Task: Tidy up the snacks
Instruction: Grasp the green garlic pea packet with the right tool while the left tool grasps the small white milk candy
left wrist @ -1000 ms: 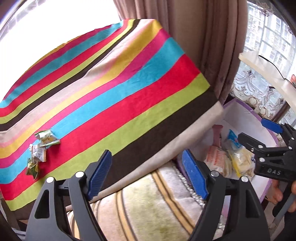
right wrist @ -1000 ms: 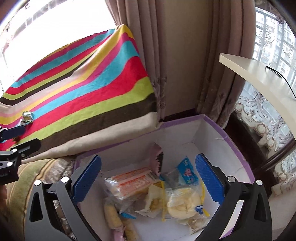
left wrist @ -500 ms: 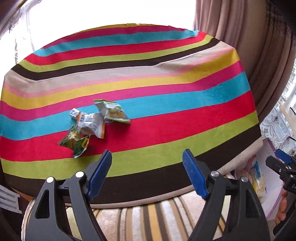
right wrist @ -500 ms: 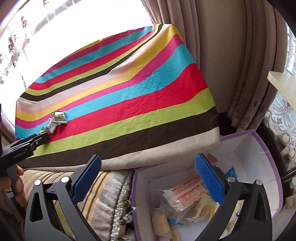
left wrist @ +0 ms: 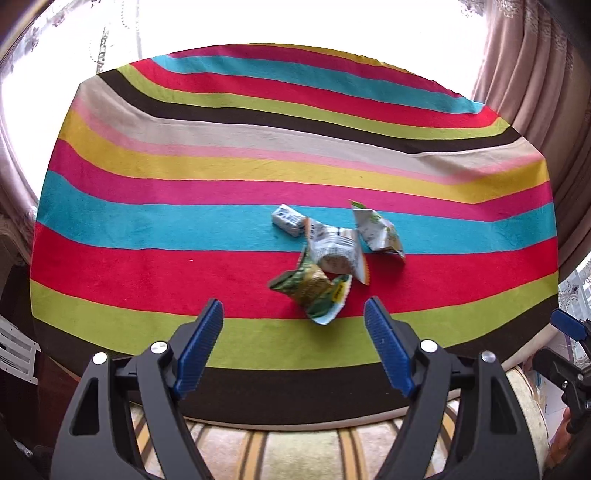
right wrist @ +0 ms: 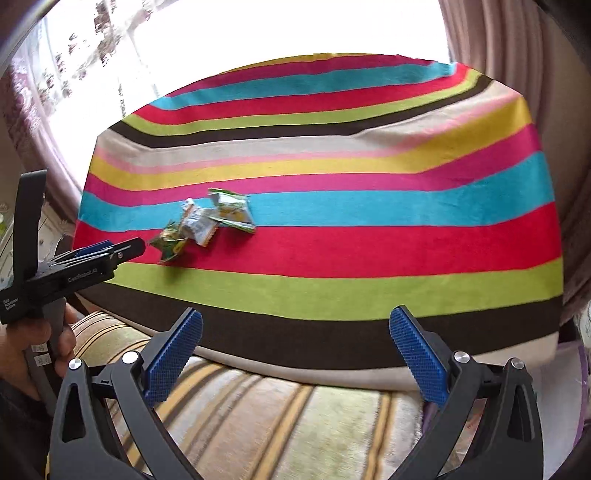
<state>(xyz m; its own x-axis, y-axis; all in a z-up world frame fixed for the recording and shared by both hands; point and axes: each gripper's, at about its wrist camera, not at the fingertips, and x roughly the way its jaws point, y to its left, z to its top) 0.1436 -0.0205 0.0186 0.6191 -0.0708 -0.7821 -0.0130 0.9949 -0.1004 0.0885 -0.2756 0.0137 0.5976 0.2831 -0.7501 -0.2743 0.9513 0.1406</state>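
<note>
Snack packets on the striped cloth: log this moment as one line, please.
left gripper: open, empty, facing snack packets | right gripper: open, empty | packets: clustered on striped cloth, untouched

Bright daylight blows out the window (left wrist: 258, 22) behind; fisheye bends the edges, and the right view is slightly blurred.

Snack packets clustered on the table, grippers at its near edge

Four snack packets (left wrist: 325, 258) lie touching or overlapping on the cloth-covered table (left wrist: 147, 229), well in from its edges and nearer its near edge than its far one. Left gripper (left wrist: 293, 347) hangs over the table's near edge, just before the packets, jaws apart and empty. Right gripper (right wrist: 295, 354) is at the same near edge, further right, jaws apart. A cushioned seat (right wrist: 258, 413) lies below the near edge; curtains (left wrist: 535, 92) hang right of the table.
</note>
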